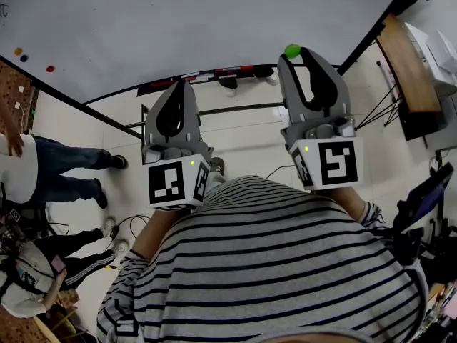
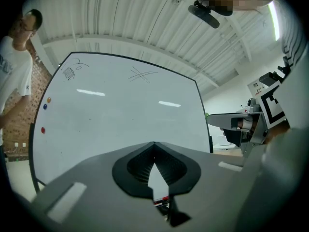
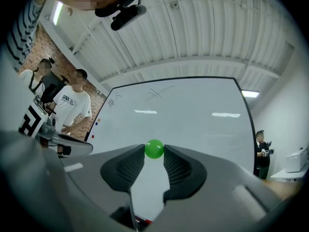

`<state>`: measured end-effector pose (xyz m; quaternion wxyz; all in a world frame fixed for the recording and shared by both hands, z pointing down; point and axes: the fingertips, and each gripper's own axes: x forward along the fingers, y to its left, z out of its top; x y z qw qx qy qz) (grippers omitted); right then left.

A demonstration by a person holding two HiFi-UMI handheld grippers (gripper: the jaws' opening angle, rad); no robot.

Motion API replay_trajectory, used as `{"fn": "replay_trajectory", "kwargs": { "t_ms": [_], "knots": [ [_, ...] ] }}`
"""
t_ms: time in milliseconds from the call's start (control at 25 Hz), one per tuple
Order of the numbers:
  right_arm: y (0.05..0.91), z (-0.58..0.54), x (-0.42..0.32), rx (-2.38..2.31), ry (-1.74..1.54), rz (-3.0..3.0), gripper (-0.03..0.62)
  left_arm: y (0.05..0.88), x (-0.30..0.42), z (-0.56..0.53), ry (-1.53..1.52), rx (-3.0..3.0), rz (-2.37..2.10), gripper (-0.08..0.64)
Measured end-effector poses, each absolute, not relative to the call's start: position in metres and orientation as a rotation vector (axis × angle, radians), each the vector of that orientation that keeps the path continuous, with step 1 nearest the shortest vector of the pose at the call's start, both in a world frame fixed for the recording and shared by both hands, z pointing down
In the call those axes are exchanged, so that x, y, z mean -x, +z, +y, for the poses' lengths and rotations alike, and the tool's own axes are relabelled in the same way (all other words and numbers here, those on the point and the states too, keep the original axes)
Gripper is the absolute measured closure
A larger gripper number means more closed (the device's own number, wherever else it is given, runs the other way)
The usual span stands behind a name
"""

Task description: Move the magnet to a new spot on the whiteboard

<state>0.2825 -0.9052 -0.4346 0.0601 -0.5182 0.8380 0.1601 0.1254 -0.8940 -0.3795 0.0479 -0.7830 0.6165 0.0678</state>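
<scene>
Head view, from the left: a person in a white shirt (image 1: 16,164) stands by the left end of the whiteboard (image 1: 178,20). There, three small magnets (image 1: 23,58), orange, blue and red, sit near one another on its surface. Next comes the left gripper (image 1: 180,86), held low in front of the marker tray (image 1: 214,72) that runs under the board's bottom edge. In the left gripper view its fingers (image 2: 166,166) meet at the tips with nothing between them, so that gripper is closed and empty.

Further right and higher, the right gripper (image 1: 297,56) reaches toward the lower part of the board. The green magnet (image 1: 292,51) is pinched at the very tips of its fingers. The right gripper view shows the same thing: the ball (image 3: 154,148) is clamped between the two dark pads (image 3: 181,170), with the white surface filling the field straight ahead.

The placing move turns on that line. The magnet sits ahead of the fingers, between them and the board, so a push along the fingers' own direction should seat it. It is round and has no long axis to square up. Bare board lies up and to the left, well apart from the three small magnets. The right gripper already holds the magnet, while the left is lower and off to the side. No view shows whether the ball already touches the surface.
</scene>
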Motion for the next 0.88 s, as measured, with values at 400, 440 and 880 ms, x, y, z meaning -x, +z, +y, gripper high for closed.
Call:
{"fn": "replay_trajectory", "kwargs": {
  "t_ms": [400, 440, 880],
  "knots": [
    [-0.451, -1.004, -0.236, 1.567, 0.589, 2.549, 0.468, -0.375, -0.079, -0.976, 0.205, 2.414, 1.911, 0.543],
    [-0.456, -1.014, -0.23, 1.571, 0.611, 2.542, 0.468, -0.377, -0.072, -0.984, 0.206, 2.414, 1.91, 0.543],
    [-0.505, -1.114, -0.175, 1.682, 0.799, 2.392, 0.468, -0.39, 0.005, -1.06, 0.221, 2.431, 1.89, 0.543]
  ]
}}
